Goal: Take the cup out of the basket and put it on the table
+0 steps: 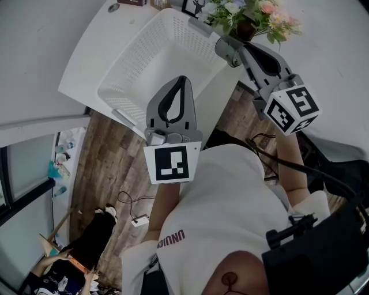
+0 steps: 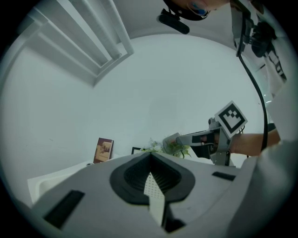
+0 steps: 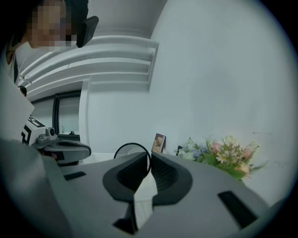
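The white lattice basket stands on the white table, and I see nothing inside it. My right gripper is shut on the rim of a pale cup, held in the air by the basket's far right corner. In the right gripper view the cup's dark rim shows as a ring pinched between the jaws of the right gripper. From the left gripper view the cup hangs at the right gripper's tip. My left gripper is shut and empty, over the basket's near rim.
A bunch of flowers stands right behind the cup at the table's far edge. A small brown picture and a black frame lean at the back wall. Wooden floor lies below the table's near edge.
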### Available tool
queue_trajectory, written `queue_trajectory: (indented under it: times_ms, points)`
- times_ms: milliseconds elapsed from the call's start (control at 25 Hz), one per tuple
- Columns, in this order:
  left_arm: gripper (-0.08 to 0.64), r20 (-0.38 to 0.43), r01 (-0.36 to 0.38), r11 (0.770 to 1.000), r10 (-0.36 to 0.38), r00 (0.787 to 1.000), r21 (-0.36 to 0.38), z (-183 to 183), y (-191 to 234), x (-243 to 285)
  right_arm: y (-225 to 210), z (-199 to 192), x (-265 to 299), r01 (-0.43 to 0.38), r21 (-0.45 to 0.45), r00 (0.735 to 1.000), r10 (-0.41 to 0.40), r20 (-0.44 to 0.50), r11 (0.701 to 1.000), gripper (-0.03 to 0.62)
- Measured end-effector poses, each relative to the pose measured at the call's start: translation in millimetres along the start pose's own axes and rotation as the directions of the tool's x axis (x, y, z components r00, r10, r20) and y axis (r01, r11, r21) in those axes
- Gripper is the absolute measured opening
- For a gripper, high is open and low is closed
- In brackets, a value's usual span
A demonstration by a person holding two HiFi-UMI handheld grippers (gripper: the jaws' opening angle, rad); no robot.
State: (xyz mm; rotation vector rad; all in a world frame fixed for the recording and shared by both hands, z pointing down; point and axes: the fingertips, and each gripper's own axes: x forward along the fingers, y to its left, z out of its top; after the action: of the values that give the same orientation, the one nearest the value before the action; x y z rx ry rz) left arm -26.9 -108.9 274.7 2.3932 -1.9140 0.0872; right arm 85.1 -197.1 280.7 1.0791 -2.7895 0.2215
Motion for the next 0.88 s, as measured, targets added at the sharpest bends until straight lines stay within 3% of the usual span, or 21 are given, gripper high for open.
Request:
queue_trajectory:
  times_ms: [520,880]
  points:
    - [0.012,-0.019,0.093,0.996,-0.093,0.996,0.012,-3,-22,10,-16,-30,-29,0.108,0.04,0.993,-0.106,-0.057,0.993,0.04]
    - [0.012,-0.036,0.118,0.993,-0.117,0.992,0.014,-7,-29,14,-28,-58,-40,0.162,0.079,0.982,-0.153,-0.111,0.984,0.04]
